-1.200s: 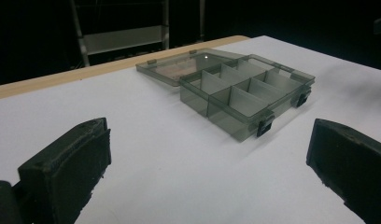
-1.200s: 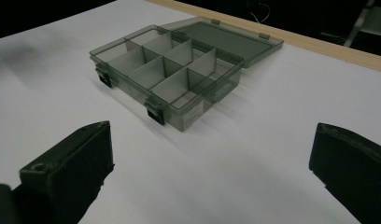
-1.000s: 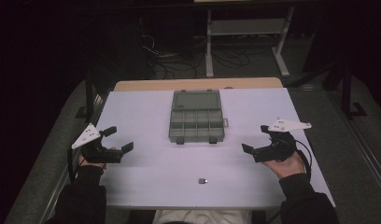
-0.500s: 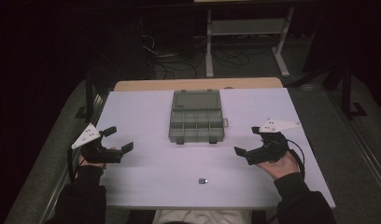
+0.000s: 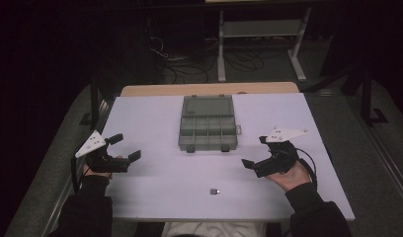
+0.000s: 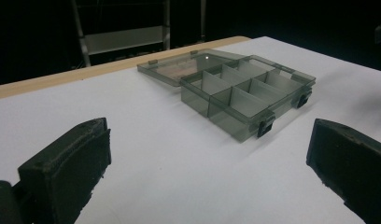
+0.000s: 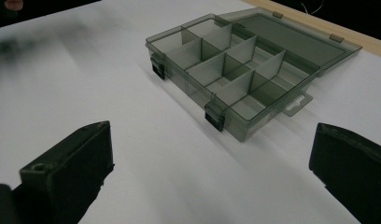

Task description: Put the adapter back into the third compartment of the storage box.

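1. Right tool (image 5: 261, 153) has shifted inward and toward the near edge since a second ago; left tool (image 5: 124, 148) is unchanged, by the left edge.
2. Both tools: jaws spread wide, nothing between them, seen in both gripper views.
3. Box (image 5: 208, 129) sits at worktop (image 5: 155, 118) centre toward the far side, lid flat open behind it, dividers showing, compartments look empty.
4. Small dark part (image 5: 215, 191) lies alone near the near edge, well apart from box and tools, nearer the right tool.
5. Open white surface between each tool and the box; wooden strip (image 5: 209, 89) runs along the far edge behind the lid.
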`<state>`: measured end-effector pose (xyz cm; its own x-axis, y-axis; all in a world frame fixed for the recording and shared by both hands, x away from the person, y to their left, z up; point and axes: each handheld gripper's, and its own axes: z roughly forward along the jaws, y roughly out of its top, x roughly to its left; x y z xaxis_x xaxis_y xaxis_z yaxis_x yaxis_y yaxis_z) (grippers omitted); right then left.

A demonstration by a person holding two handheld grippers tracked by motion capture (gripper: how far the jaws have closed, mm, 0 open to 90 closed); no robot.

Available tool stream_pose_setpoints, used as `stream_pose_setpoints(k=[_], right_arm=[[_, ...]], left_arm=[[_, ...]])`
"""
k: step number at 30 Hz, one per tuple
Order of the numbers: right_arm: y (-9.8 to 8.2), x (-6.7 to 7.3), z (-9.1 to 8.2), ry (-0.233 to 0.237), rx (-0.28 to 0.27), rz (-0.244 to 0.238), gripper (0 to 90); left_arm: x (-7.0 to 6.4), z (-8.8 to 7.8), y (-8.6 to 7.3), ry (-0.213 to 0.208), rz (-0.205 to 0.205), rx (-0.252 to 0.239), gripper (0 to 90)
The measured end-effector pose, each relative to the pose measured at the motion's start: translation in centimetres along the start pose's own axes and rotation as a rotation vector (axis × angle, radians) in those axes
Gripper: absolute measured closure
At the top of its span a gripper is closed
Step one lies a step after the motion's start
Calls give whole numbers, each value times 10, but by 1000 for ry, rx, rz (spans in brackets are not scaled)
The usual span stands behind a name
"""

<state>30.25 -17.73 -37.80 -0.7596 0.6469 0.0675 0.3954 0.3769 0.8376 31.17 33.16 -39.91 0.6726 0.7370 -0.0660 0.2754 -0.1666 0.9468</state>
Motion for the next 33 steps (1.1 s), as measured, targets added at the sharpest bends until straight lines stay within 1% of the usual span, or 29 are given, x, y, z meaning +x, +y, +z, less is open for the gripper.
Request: stream_pose_setpoints(k=[12, 15, 29, 33], right_arm=[[2, 6, 8, 25, 31, -22, 0], [3, 8, 13, 37, 48, -30, 0], [5, 13, 22, 61, 75, -49, 0], [5, 17, 26, 75, 87, -59, 0]], left_arm=[[0, 0, 0, -2, -1, -1, 0], [0, 0, 0, -1, 0, 0, 0], [0, 0, 0, 0, 0, 1, 0], [0, 0, 0, 0, 0, 1, 0]])
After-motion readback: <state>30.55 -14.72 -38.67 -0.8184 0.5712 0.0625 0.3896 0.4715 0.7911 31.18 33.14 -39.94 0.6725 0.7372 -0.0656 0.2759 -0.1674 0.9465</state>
